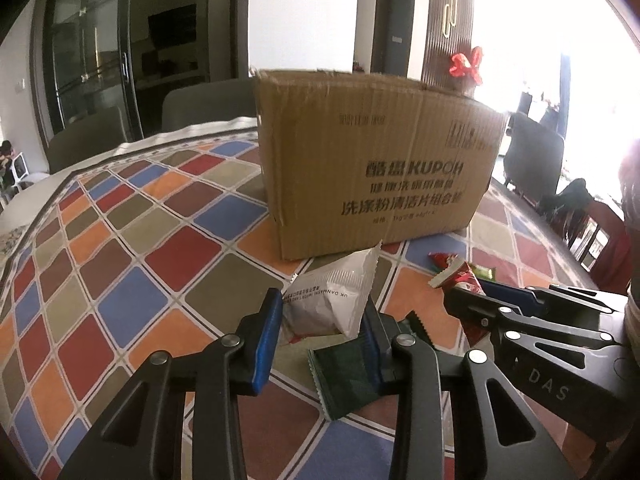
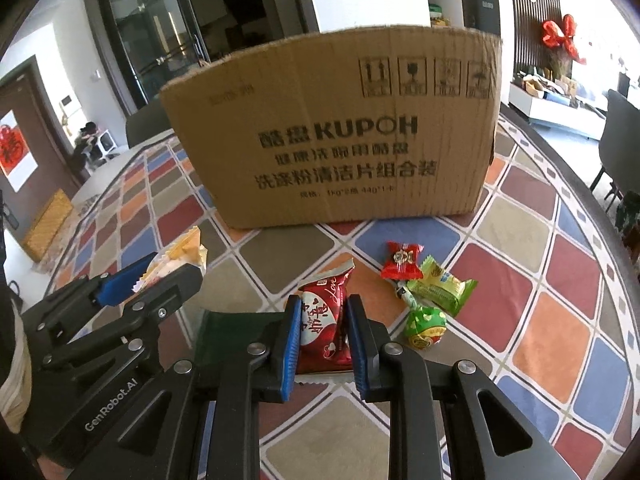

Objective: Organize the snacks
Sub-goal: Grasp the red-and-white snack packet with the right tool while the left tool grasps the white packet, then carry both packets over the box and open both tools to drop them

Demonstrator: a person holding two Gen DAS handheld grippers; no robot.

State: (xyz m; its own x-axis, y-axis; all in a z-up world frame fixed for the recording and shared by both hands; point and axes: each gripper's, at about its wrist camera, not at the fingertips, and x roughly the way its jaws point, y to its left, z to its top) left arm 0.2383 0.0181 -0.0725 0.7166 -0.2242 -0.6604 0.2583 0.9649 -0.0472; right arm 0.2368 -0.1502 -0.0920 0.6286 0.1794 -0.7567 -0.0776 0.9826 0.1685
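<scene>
A brown cardboard box [image 1: 372, 164] stands on the checked tablecloth; it also shows in the right wrist view [image 2: 340, 132]. My left gripper [image 1: 320, 320] is shut on a white snack packet [image 1: 332, 300], which shows yellow and white in the right wrist view [image 2: 180, 256]. My right gripper [image 2: 322, 344] is shut on a red snack packet [image 2: 324, 320], seen from the side in the left wrist view [image 1: 456, 276]. A dark green packet [image 1: 344, 380] lies flat under both grippers. A red candy [image 2: 402, 260], a green packet [image 2: 440, 290] and a round green candy [image 2: 424, 324] lie right of my right gripper.
The table carries a colourful checked cloth [image 2: 540, 280]. Grey chairs [image 1: 204, 100] stand behind the table. A dark chair [image 2: 620, 140] stands at the far right.
</scene>
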